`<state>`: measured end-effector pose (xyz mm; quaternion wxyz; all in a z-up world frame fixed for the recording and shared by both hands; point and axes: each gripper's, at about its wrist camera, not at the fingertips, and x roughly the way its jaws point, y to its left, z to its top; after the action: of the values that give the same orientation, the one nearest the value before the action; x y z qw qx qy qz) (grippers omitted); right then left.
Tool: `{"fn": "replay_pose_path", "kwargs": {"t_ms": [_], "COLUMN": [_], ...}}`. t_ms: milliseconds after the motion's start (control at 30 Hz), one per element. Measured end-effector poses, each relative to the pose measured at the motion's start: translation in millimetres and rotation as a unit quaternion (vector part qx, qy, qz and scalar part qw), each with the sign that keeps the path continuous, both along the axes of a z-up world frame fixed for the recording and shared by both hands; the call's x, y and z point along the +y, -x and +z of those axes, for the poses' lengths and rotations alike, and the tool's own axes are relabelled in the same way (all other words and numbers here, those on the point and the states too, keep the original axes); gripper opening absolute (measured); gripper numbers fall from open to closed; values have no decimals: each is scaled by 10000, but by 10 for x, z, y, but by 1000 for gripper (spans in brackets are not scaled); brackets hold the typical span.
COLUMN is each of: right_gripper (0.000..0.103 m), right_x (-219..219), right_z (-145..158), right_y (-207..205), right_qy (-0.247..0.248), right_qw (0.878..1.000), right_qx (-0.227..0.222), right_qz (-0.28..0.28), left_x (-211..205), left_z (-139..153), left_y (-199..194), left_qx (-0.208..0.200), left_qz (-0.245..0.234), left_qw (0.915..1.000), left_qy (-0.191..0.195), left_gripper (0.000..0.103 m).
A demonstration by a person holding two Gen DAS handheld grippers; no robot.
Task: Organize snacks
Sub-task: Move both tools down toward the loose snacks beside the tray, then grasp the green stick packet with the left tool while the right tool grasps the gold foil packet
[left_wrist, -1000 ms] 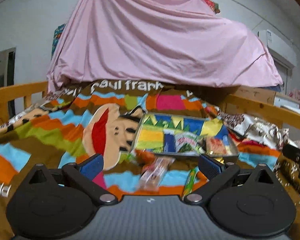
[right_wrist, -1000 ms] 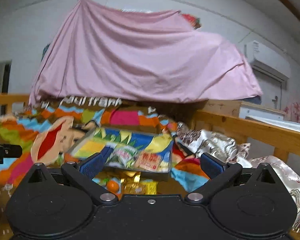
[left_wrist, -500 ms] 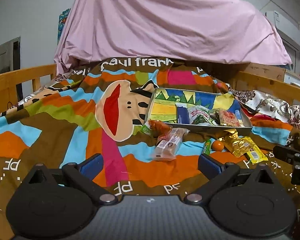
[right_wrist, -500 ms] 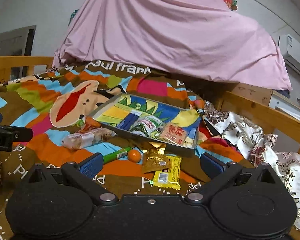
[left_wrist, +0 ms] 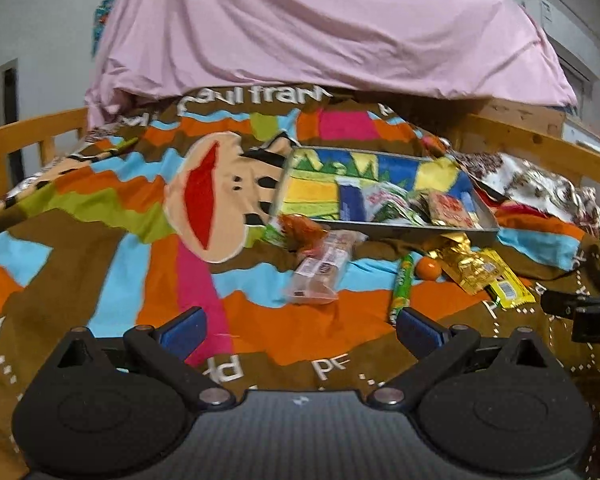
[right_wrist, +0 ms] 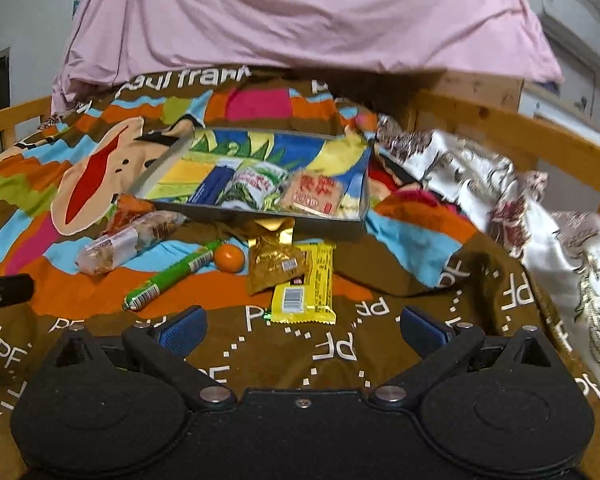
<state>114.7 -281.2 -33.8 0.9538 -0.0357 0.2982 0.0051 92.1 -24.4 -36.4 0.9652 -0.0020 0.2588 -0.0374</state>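
Note:
A shallow grey tray [right_wrist: 260, 216] [left_wrist: 388, 227] with a colourful lining lies on the bed and holds several snack packs. In front of it lie loose snacks: a clear biscuit pack [right_wrist: 128, 240] [left_wrist: 320, 268], a green tube [right_wrist: 172, 276] [left_wrist: 402, 284], a small orange [right_wrist: 229, 258] [left_wrist: 428, 269], a gold pack [right_wrist: 276, 264] [left_wrist: 466, 266] and a yellow bar [right_wrist: 306, 284] [left_wrist: 508, 286]. My right gripper [right_wrist: 302, 326] is open and empty, just short of the yellow bar. My left gripper [left_wrist: 300, 330] is open and empty, short of the biscuit pack.
A colourful cartoon blanket [right_wrist: 380, 344] covers the bed. A pink sheet [right_wrist: 300, 16] hangs behind. Wooden rails [right_wrist: 520, 128] [left_wrist: 32, 128] run along both sides. A white patterned quilt [right_wrist: 540, 220] is heaped at the right.
Both grippers have tilted down and moved closer to the bed and the loose snacks. Both stay open and empty.

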Motion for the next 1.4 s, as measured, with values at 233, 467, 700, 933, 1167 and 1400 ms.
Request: {"fn": "replay_pose_path", "kwargs": {"t_ms": [233, 467, 700, 933, 1167, 1400], "right_gripper": [102, 102, 102, 102, 102, 76], "right_x": [-38, 91, 197, 401, 444, 267], "right_z": [-52, -230, -467, -627, -737, -691], "right_y": [-262, -536, -790, -936, -1141, -1287], "right_qy": [650, 1553, 1949, 2423, 2423, 1699], "right_qw": [9968, 9776, 9654, 9504, 9510, 9718], "right_qx": [-124, -560, -389, -558, -665, -269], "right_qz": [445, 1303, 1690, 1867, 1801, 1610], "left_x": [-331, -651, -740, -878, -872, -845], "left_z": [-69, -233, -335, -433, -568, -568], "left_y": [-314, -703, -1088, -1361, -1453, -1462], "left_qx": [72, 333, 444, 690, 870, 789], "left_qz": [-768, -1306, -1445, -1781, -1670, -1653], "left_qw": [9966, 9885, 9863, 9793, 9797, 9815], "left_qy": [-282, -678, -665, -664, -683, -554], "left_gripper": [103, 103, 103, 102, 102, 82]}}
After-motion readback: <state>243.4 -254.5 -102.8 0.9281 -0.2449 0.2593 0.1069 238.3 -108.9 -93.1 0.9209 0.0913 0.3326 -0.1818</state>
